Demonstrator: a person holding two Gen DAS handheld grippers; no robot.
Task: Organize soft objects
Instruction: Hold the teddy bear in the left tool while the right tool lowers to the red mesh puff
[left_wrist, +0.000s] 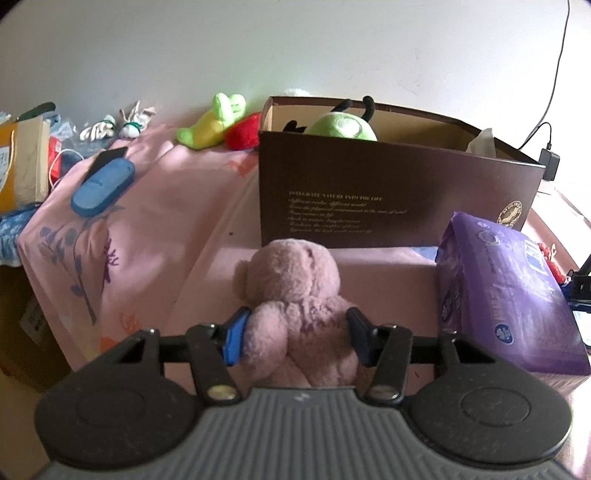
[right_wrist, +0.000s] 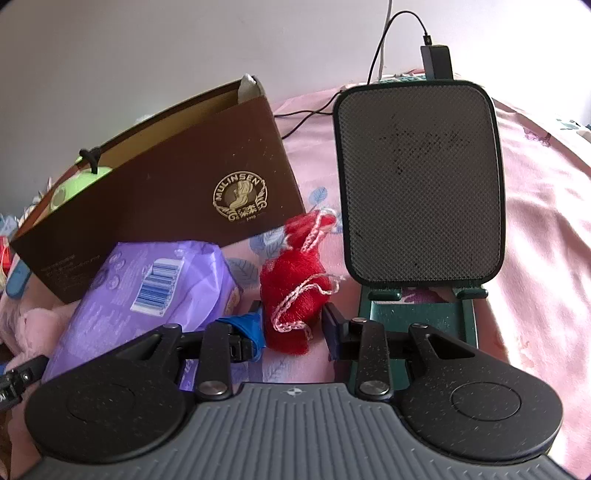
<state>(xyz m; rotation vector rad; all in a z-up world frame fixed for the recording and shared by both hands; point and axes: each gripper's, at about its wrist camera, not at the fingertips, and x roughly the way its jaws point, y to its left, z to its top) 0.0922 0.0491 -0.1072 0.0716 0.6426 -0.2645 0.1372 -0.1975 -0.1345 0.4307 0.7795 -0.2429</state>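
A: Through the left wrist camera we are looking at the left gripper (left_wrist: 295, 334). Its jaws are pressing both sides of a dusty-pink plush teddy bear (left_wrist: 295, 295), gripping it around the body. The bear's head is pointing away from us, toward a dark brown cardboard shoe box (left_wrist: 388, 184) standing open just beyond it on the pink floral bedsheet (left_wrist: 155, 229).

B: What are we seeing inside that box?

A: A round lime-green plush toy with black antennae (left_wrist: 343, 125) is showing above the rim. Behind the box's far left corner a green-and-yellow plush toy (left_wrist: 210, 123) and a red plush toy (left_wrist: 243, 131) are lying on the sheet. A purple plastic-wrapped soft pack (left_wrist: 509, 291) is lying just right of the bear.

B: And on the right wrist camera?

A: The right gripper (right_wrist: 293, 328) is hovering over a red mesh scrubber with a pale cord loop (right_wrist: 295, 284). The near end of the scrubber is sitting between the fingers, but we are seeing gaps on both sides, so the jaws are unclenched and grasping nothing. The purple pack (right_wrist: 147, 288) is just left of the scrubber, the brown box (right_wrist: 166, 192) behind, and a dark green stand with a grey mesh panel (right_wrist: 421, 177) is standing to the right.
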